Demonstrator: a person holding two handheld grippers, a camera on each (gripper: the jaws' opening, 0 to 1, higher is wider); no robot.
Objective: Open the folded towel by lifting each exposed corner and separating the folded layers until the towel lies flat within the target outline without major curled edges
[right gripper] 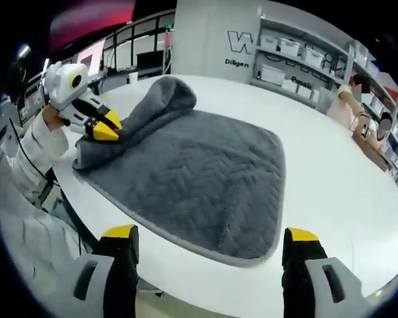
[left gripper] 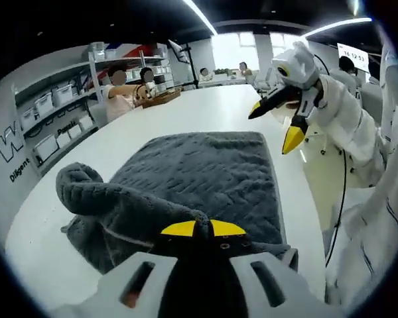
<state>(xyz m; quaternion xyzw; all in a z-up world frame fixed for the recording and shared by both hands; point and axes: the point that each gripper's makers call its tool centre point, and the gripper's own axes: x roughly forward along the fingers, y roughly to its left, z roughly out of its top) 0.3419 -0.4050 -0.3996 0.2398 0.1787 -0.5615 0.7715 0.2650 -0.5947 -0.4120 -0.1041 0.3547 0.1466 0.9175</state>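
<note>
A grey towel (left gripper: 199,165) lies mostly spread on the white table (left gripper: 186,112), with one end bunched into a rolled fold (left gripper: 86,192). My left gripper (left gripper: 202,228) is shut on the towel's near folded edge, its yellow tips pressed together. In the right gripper view the left gripper (right gripper: 103,129) pinches that raised fold (right gripper: 166,96) at the towel's (right gripper: 199,172) far left. My right gripper (right gripper: 211,235) stands open, jaws wide apart, just off the towel's near edge with nothing between them. The right gripper (left gripper: 273,129) hangs open in the air beyond the towel's far right corner.
Shelves with white bins (left gripper: 53,112) line the wall. People (left gripper: 123,93) sit at the table's far end beside a wicker basket (left gripper: 162,98). The person's white sleeve (left gripper: 358,132) reaches along the table's right edge. Bare table (right gripper: 331,179) lies beside the towel.
</note>
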